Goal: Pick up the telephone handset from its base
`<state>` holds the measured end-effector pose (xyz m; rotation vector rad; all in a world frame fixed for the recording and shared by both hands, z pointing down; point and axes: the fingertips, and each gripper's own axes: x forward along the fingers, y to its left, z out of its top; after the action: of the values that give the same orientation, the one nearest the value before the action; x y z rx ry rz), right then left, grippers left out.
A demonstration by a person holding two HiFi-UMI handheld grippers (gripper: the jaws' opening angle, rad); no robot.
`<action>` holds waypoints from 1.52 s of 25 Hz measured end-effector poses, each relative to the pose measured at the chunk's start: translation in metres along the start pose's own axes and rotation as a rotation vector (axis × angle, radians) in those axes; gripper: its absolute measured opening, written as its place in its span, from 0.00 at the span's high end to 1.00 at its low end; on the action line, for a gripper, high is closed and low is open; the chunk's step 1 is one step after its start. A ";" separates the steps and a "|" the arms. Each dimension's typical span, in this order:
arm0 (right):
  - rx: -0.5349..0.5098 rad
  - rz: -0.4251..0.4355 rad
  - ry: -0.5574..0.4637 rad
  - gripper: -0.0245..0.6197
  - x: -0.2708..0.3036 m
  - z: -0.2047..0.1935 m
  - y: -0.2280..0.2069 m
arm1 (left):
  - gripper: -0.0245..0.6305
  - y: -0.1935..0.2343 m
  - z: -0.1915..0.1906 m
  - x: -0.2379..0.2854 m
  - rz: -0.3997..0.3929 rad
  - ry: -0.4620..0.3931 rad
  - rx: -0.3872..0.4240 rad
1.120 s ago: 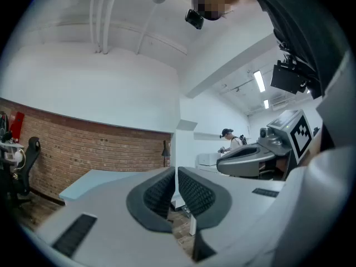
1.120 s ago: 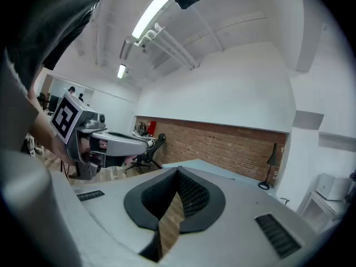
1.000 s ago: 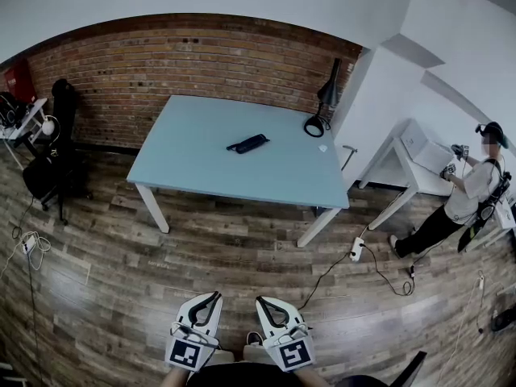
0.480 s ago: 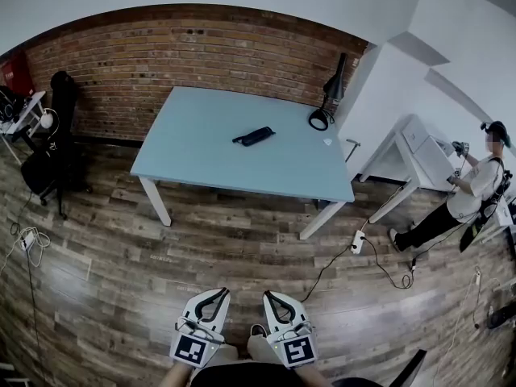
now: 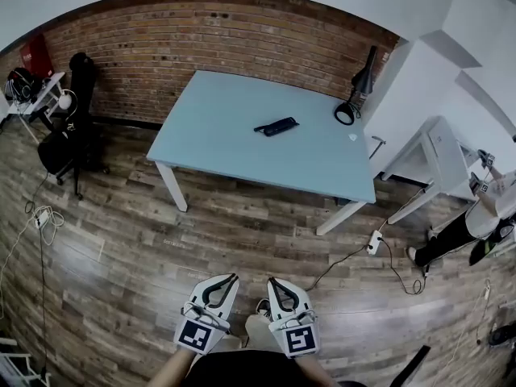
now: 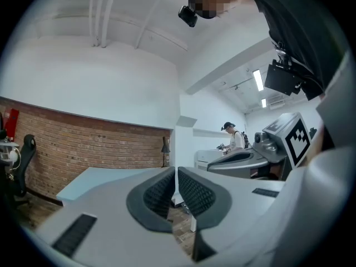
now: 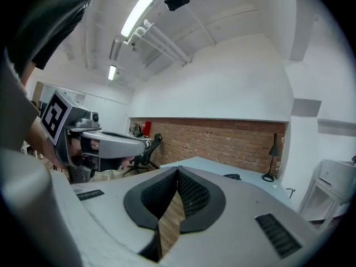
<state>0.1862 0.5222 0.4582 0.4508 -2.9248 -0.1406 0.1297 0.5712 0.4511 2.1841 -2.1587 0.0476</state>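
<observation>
You are facing the pale blue table [image 5: 242, 135], which is sitting far off by the brick wall [image 5: 201, 47]. You are holding the left gripper [image 5: 232, 278] and right gripper [image 5: 272, 281] side by side near you, jaws pressed together (nothing between them). The dark telephone handset [image 5: 276, 126] is lying near the table's middle.

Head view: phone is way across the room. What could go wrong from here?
1. The left claw and right claw are both shut; arriving like that could shove the flat black telephone across the pale blue table instead of gripping it.
2. The white power strip and its black cable lie on the wooden floor near the table's front right leg: a likely trip hazard on the approach.
</observation>
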 end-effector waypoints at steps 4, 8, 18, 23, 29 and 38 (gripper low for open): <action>0.011 0.048 -0.044 0.95 0.025 0.005 -0.024 | 0.95 0.005 0.007 0.023 0.026 0.000 0.005; 0.037 0.090 -0.075 0.95 0.038 0.008 -0.058 | 0.95 0.006 0.008 0.055 0.064 0.037 0.011; 0.054 0.155 -0.056 0.95 0.057 -0.014 -0.132 | 0.95 -0.002 0.010 0.140 0.121 0.053 0.003; 0.031 0.120 -0.036 0.95 0.072 -0.015 -0.151 | 0.95 0.004 -0.001 0.162 0.085 0.063 -0.033; -0.026 0.056 -0.029 0.95 0.113 0.000 -0.152 | 0.95 0.037 0.007 0.184 -0.015 -0.008 -0.028; -0.043 0.006 0.036 0.95 0.170 0.025 -0.126 | 0.95 0.105 0.012 0.203 -0.116 -0.021 -0.018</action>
<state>0.0583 0.3520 0.4461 0.4340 -2.8819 -0.1919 0.0265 0.3671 0.4569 2.3052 -2.0302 -0.0005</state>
